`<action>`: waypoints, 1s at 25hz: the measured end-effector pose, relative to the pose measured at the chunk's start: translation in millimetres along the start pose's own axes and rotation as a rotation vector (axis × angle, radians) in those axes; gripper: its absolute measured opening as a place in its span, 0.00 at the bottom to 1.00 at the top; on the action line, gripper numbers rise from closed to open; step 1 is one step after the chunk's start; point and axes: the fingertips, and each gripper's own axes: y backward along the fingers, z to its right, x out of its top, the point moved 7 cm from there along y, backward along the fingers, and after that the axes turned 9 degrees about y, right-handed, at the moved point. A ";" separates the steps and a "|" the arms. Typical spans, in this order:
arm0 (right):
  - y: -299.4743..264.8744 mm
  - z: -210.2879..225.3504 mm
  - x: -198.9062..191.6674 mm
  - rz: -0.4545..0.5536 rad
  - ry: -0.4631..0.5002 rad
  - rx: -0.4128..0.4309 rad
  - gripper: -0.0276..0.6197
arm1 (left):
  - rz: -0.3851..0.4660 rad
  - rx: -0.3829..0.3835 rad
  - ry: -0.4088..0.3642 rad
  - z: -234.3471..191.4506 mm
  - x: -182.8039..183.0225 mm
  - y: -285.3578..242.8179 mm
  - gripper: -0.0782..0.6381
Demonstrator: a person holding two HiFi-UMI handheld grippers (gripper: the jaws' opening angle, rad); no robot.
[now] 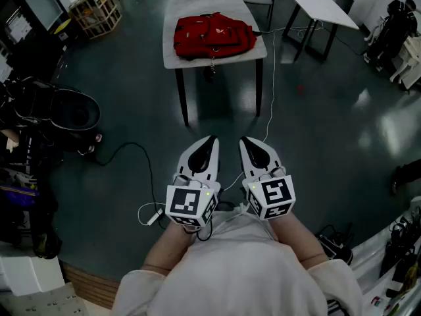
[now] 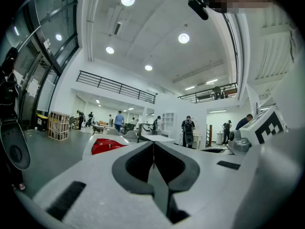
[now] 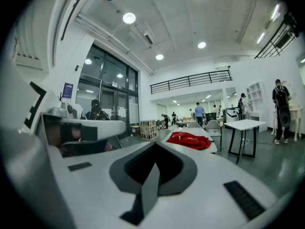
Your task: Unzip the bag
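Observation:
A red bag (image 1: pixel 214 35) lies on a small grey table (image 1: pixel 191 59) far ahead of me, a zip pull hanging over the table's front edge. The red bag (image 2: pixel 107 145) shows small and distant in the left gripper view, and the red bag (image 3: pixel 190 140) sits on its table in the right gripper view. My left gripper (image 1: pixel 212 139) and right gripper (image 1: pixel 244 140) are held side by side close to my body, well short of the table. Both have their jaws closed together with nothing between them.
A second white table (image 1: pixel 320 6) stands at the back right, a wooden crate (image 1: pixel 97 8) at the back left. Cables (image 1: pixel 273 78) trail across the dark floor. Dark equipment (image 1: pixel 59 110) crowds the left side. Several people (image 2: pixel 119 120) stand in the far room.

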 end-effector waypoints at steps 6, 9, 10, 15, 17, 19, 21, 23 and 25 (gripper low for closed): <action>3.1 5.4 -0.4 -0.008 0.006 0.021 0.08 | -0.015 0.006 0.015 3.8 0.0 -6.8 0.14; 2.3 10.7 -6.0 -0.035 -0.013 0.022 0.08 | -0.022 0.013 0.013 6.2 -3.5 -12.7 0.14; 1.7 12.5 -8.8 -0.043 -0.024 0.020 0.08 | -0.025 0.015 0.016 6.8 -5.4 -14.7 0.14; 1.3 27.8 -21.8 -0.058 -0.075 0.000 0.09 | -0.056 0.024 0.021 11.8 -19.5 -26.3 0.14; -0.4 33.3 -28.2 -0.076 -0.078 0.008 0.09 | -0.072 0.036 0.028 10.7 -26.1 -31.7 0.14; -0.9 38.9 -35.0 -0.097 -0.082 0.021 0.09 | -0.082 0.050 0.042 10.8 -31.7 -36.7 0.14; -3.9 46.1 -39.1 -0.108 -0.089 0.033 0.09 | -0.086 0.058 0.048 11.1 -34.4 -43.2 0.14; -10.8 52.8 -41.6 -0.114 -0.093 0.041 0.09 | -0.092 0.062 0.050 8.2 -36.9 -51.5 0.14; -19.7 57.1 -44.5 -0.119 -0.095 0.048 0.09 | -0.099 0.067 0.057 1.1 -39.7 -59.8 0.14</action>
